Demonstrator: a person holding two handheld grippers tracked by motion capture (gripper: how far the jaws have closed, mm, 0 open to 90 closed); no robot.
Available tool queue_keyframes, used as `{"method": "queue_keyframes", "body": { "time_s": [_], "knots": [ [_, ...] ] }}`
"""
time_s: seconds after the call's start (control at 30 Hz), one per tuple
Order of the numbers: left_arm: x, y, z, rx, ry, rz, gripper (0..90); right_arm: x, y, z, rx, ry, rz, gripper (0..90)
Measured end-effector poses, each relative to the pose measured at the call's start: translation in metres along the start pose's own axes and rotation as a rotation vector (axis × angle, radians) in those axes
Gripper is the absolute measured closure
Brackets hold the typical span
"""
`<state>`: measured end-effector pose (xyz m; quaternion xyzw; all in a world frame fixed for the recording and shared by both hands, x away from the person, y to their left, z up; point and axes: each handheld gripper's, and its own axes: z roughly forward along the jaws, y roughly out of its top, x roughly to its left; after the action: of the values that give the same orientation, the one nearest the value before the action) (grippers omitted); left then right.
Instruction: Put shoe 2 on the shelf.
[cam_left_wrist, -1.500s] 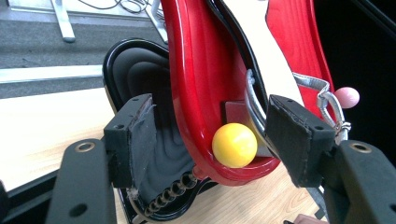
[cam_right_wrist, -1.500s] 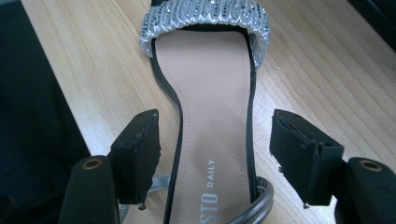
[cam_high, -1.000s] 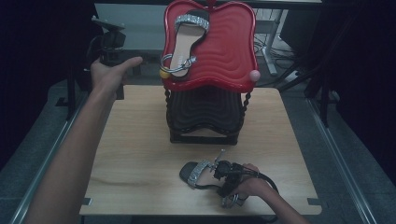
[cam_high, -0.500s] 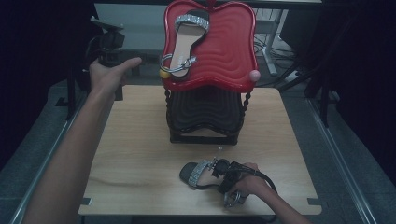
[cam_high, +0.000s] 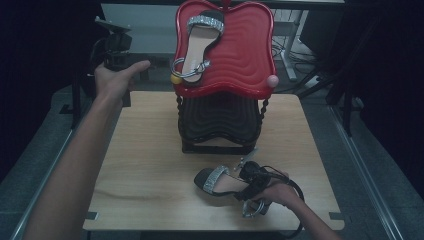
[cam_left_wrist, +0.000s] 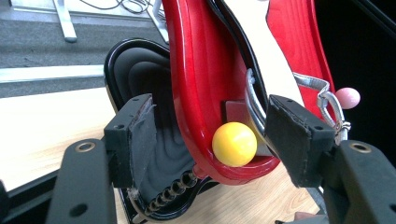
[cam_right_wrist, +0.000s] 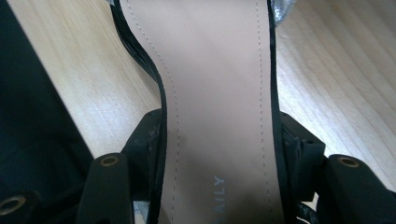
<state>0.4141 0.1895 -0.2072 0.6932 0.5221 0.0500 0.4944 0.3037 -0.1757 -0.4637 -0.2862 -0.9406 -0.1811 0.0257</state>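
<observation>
Dim room, dark floor all round, and a pale wooden table under the high camera. On it stands a two-tier shoe stand: a black lower tray and above it a tilted red tray already carrying one silver-strapped sandal. Its mate, the second sandal, lies on the tabletop near the front edge, in front of the stand.

I have my right gripper on that second sandal. Its jaws have just been closing, and in the right gripper view the pads sit tight against both edges of the tan insole at the narrow waist, so I read it as clamped on the shoe.

My left gripper hangs off the table's far left corner, jaws apart and holding nothing; its view looks past them at the red tray's rim and a yellow knob.

Risks as I judge them: the grip is across a thin sole edge, so the sandal could pivot or slip out during the lift, heel-heavy. The loose ankle strap could catch on the stand's knob or rim, and a nudge might send the placed sandal sliding down the tilted tray.
</observation>
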Motion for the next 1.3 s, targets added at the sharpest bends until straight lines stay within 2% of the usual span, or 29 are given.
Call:
{"method": "queue_keyframes", "body": {
  "time_s": [0.2, 0.47, 0.6, 0.73, 0.97, 1.17, 1.3],
  "knots": [
    [0.0, 0.001, 0.0, -0.008, 0.001, -0.007, 33.8, -0.017, -0.023, -0.023, -0.107, 0.08, 0.082, 42.4],
    [0.001, 0.002, -0.003, -0.011, 0.002, -0.009, 33.9, -0.039, -0.062, -0.04, -0.227, 0.143, 0.185, 42.5],
    [0.0, 0.004, -0.005, -0.011, 0.002, -0.004, 34.0, -0.049, -0.081, -0.045, -0.27, 0.162, 0.244, 42.5],
    [-0.002, 0.005, -0.005, -0.014, 0.001, -0.004, 34.0, -0.056, -0.096, -0.052, -0.313, 0.175, 0.27, 42.5],
    [-0.004, 0.006, -0.005, -0.016, 0.001, -0.002, 34.0, -0.072, -0.128, -0.071, -0.435, 0.201, 0.357, 42.5],
    [-0.004, 0.005, -0.007, -0.014, 0.0, -0.002, 34.1, -0.087, -0.154, -0.093, -0.527, 0.192, 0.421, 42.5],
    [-0.003, 0.006, -0.007, -0.015, -0.002, -0.003, 34.1, -0.095, -0.163, -0.107, -0.579, 0.191, 0.452, 42.5]
  ]
}}
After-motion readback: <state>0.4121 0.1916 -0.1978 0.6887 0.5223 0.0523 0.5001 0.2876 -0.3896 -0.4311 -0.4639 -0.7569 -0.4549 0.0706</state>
